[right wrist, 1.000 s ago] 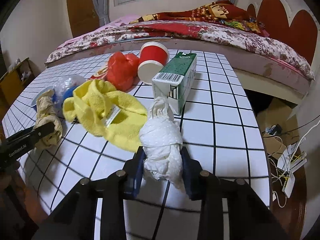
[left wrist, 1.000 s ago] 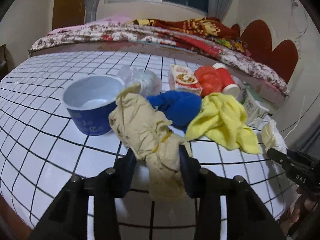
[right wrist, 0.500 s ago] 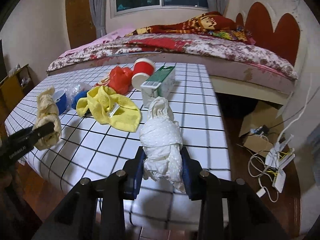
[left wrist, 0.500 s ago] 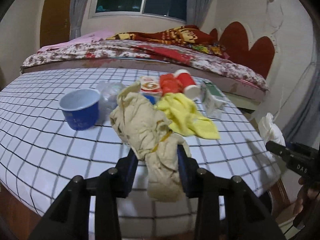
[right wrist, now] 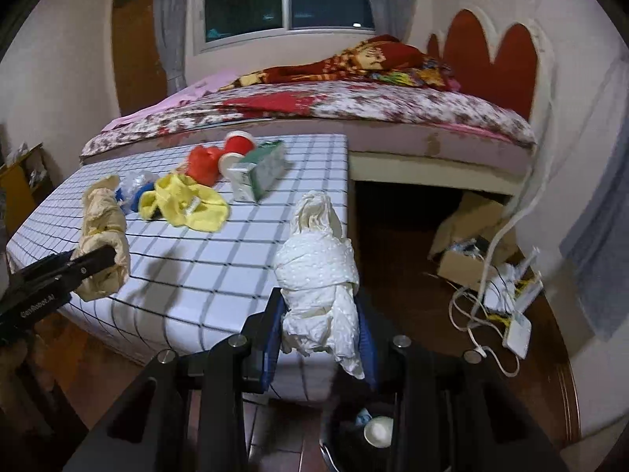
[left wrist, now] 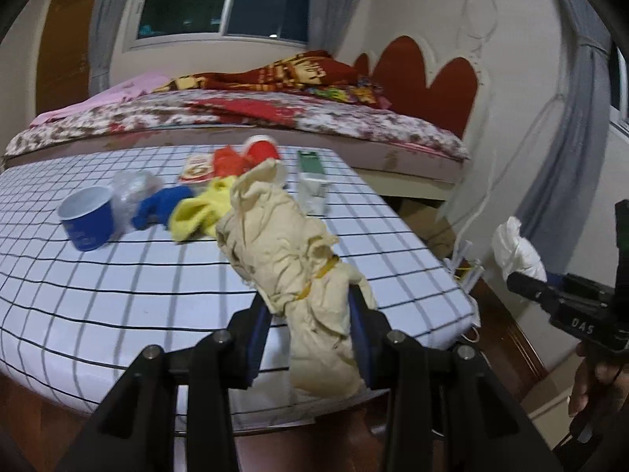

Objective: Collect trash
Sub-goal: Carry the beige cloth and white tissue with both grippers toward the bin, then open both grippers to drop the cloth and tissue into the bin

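clearance: near table edge open
items (left wrist: 196, 204) crowd the table's (left wrist: 118, 295) far half; cables (right wrist: 491, 314) and box (right wrist: 468, 236) obstruct floor right.

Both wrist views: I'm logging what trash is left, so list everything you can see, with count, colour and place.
table: one, white with a black grid, in front of the bed
bed: one, floral cover, behind the table
bowl: one, blue, table's left side
plastic bag: one, clear, beside the bowl
blue cloth: one, next to the yellow cloth
yellow cloth: one, mid-table
red bag: one, far side of the table
paper cup: one, red, on its side
carton: one, green and white, lying down
snack packet: one, far side
bin: one, dark, on the floor
beige wad: one, gripped in the left gripper
white wad: one, gripped in the right gripper
hand: one, on the right gripper's handle
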`<move>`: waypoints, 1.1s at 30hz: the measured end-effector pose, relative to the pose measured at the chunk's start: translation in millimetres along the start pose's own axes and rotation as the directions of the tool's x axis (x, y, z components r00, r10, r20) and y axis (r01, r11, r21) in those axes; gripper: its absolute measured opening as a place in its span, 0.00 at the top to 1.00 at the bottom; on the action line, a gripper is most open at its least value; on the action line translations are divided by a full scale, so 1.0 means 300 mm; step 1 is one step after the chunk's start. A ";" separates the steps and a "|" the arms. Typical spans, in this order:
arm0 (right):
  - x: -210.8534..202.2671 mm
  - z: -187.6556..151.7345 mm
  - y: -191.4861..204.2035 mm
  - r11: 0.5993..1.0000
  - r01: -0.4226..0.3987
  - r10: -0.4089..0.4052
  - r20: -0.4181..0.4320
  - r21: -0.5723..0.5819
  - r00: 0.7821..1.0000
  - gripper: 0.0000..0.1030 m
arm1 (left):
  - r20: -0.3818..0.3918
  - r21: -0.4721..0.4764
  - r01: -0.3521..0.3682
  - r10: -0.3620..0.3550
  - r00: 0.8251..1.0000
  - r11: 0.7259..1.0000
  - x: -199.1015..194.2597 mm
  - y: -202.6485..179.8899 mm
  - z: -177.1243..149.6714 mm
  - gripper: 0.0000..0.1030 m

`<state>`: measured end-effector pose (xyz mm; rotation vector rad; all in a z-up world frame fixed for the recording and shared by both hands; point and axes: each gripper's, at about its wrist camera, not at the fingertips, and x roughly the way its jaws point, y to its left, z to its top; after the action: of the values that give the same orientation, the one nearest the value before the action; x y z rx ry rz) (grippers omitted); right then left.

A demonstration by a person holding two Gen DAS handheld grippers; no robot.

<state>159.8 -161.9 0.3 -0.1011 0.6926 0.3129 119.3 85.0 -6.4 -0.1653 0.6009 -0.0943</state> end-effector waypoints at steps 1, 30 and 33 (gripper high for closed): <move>-0.005 -0.012 -0.017 1.000 0.006 -0.006 -0.003 0.012 1.000 0.65 | -0.002 0.012 0.008 -0.008 1.000 1.000 0.000 -0.027 -0.003 0.62; -0.071 -0.311 -0.385 0.980 0.127 -0.101 -0.171 0.151 0.980 0.65 | -0.224 0.248 0.306 -0.252 0.941 0.919 0.112 -0.618 -0.210 0.62; -0.067 -0.343 -0.410 0.979 0.129 -0.100 -0.187 0.155 0.977 0.65 | -0.264 0.259 0.326 -0.258 0.930 0.909 0.138 -0.648 -0.247 0.62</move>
<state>121.2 -303.6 -67.1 -0.0097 0.8842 0.1347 103.4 -121.1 -54.1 0.0521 0.7765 -0.5009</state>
